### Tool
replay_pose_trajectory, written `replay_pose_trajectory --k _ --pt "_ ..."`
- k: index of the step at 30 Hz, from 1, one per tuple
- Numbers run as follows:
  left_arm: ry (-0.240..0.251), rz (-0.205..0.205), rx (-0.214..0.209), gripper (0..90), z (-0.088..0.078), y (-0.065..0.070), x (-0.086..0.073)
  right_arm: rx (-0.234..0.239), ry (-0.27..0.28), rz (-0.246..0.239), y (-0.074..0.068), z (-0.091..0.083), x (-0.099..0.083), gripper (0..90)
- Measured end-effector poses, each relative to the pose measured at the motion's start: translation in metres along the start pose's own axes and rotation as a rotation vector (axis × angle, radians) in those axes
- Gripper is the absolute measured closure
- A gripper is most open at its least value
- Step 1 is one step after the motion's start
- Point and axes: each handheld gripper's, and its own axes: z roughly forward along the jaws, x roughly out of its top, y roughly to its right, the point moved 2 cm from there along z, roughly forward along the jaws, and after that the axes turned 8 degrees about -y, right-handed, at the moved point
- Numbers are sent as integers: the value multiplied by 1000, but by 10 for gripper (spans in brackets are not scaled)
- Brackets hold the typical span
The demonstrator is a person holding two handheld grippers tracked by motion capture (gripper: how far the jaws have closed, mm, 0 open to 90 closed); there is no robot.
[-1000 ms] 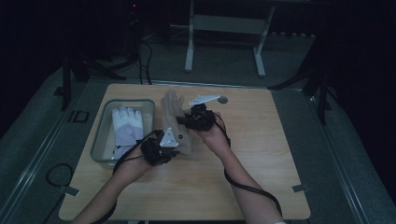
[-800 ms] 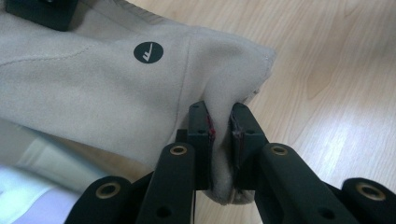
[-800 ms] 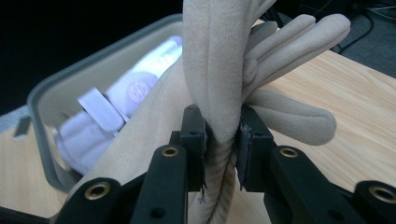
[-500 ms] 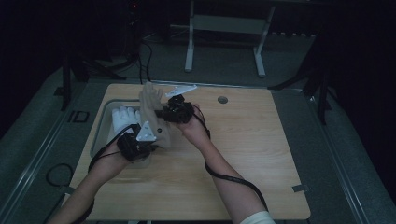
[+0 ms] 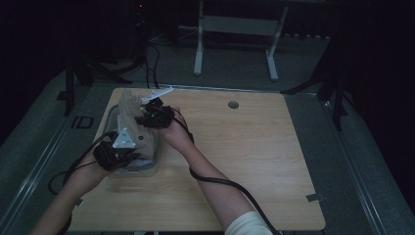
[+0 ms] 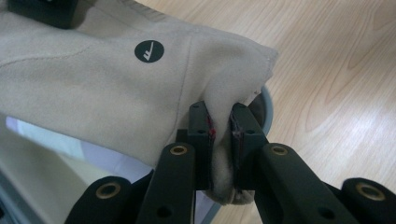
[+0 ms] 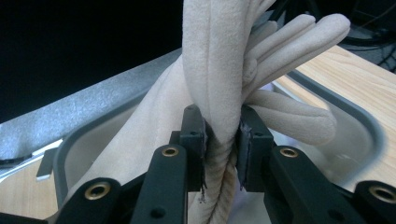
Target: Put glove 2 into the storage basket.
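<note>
The left tongs [image 6: 219,135] are pinching the cuff edge of a beige glove [image 6: 107,88], the fabric bunching tightly between the two black jaws. In the high view the left tongs [image 5: 128,149] are sitting at the near end of a grey tray [image 5: 155,157] on the left part of the bench [image 5: 244,161], with the glove [image 5: 129,110] stretching away from them over the tray. A round black mark [image 6: 149,51] is showing on the glove's back, and the tray's rim [image 6: 267,100] is curving just behind the pinched cuff.

Farther on, the right tongs [image 7: 222,135] are gripping the finger end of the glove [image 7: 219,70], jaws closed narrowly on a thick fold while the loose fingers are curling off to the side. The glove is hanging here above the tray [image 7: 369,126], whose bottom is lying below. In the high view the right tongs [image 5: 147,117] are holding that end over the far half of the tray.

Something pale is lying inside the tray [image 6: 70,154] under the glove; I cannot tell what it is.
</note>
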Motion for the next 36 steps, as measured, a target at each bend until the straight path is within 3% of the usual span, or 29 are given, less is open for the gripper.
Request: replay_pose_trajectory --k 5,9,13,23,28,30,31,34,36 --pt "-11 -24 11 812 1 -5 -13 17 -11 -19 -8 14 8 753" --pt "-24 -39 5 812 7 -8 -15 25 -20 -6 -8 24 8 753" --pt "-59 -39 -6 812 23 -9 -17 20 -70 34 1 41 -2 751" --pt "-63 -45 -29 811 38 -6 -14 -10 -150 72 14 55 -15 736" --pt "-52 -69 -45 808 47 -7 -17 -17 -163 74 17 60 -19 705" --pt "-44 -84 -56 803 48 -8 -18 -2 -160 90 20 60 -20 662" --pt "-42 -86 -63 799 48 -9 -18 -12 -159 88 22 57 -21 605" --pt "-44 -90 -66 791 47 -10 -18 -28 -146 85 24 52 -20 560" --pt "-38 -105 -72 733 45 -11 -18 -48 -110 82 26 39 -17 424"
